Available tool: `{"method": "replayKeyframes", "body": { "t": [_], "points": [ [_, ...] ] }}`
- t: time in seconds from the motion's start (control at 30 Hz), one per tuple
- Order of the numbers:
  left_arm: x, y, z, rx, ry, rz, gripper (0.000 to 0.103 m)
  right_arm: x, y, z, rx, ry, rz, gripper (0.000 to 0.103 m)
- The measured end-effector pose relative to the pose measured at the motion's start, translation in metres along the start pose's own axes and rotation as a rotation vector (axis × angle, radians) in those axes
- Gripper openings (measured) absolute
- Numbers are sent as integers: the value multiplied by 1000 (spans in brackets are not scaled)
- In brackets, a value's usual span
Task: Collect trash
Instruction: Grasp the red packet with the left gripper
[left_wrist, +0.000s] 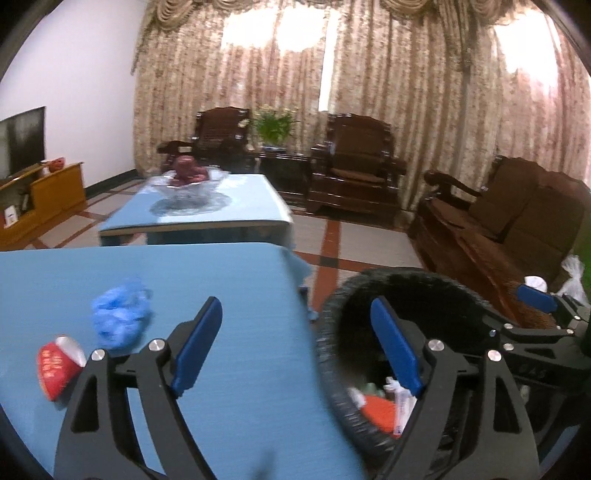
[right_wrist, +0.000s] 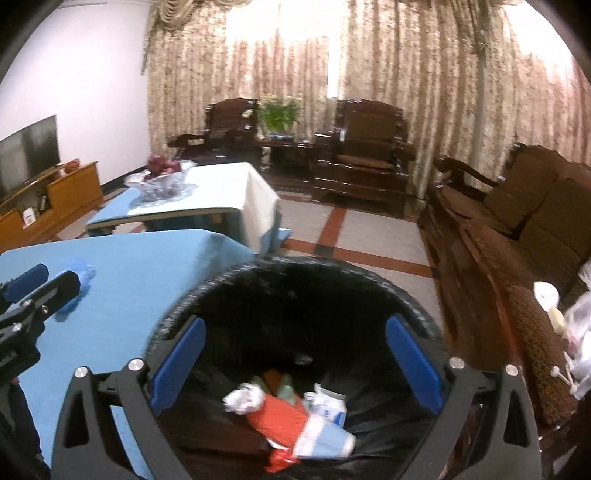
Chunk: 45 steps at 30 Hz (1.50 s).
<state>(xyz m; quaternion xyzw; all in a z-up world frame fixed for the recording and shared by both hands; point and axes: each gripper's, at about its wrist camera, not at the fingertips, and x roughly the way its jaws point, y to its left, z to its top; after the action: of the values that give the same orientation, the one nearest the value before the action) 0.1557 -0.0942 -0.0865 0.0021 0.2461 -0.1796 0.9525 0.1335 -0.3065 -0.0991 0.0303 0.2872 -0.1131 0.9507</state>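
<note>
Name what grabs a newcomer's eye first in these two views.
The round black-lined trash bin beside the blue-covered table dominates, with a crushed red-and-white paper cup and white scraps inside, below the open right claw. On the table lie a crumpled blue plastic wad and a red-and-white paper cup, left of the open left claw.

A crumpled blue wad (left_wrist: 120, 317) lies on the blue tabletop, with a crushed red-and-white paper cup (left_wrist: 59, 363) just beside it; the black woven bin (right_wrist: 236, 275) alongside holds an orange wrapper (right_wrist: 280, 417), white paper (right_wrist: 242, 397) and a pale cup (right_wrist: 325, 437).
</note>
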Motion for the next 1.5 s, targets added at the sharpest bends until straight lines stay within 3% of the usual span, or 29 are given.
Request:
{"method": "replayKeyframes", "body": {
  "t": [0.5, 0.7, 0.97, 1.5],
  "points": [
    [-59, 139, -18, -67, 9, 296, 81, 2, 136, 16, -90, -42, 218, 96],
    [-73, 185, -30, -109, 30, 372, 81, 20, 190, 19, -130, -39, 281, 96],
    [-63, 223, -55, -190, 91, 388, 80, 52, 232, 9, -150, -20, 306, 96],
    [1, 257, -68, -282, 216, 416, 83, 100, 250, 1, -179, 26, 310, 96]
  ]
}}
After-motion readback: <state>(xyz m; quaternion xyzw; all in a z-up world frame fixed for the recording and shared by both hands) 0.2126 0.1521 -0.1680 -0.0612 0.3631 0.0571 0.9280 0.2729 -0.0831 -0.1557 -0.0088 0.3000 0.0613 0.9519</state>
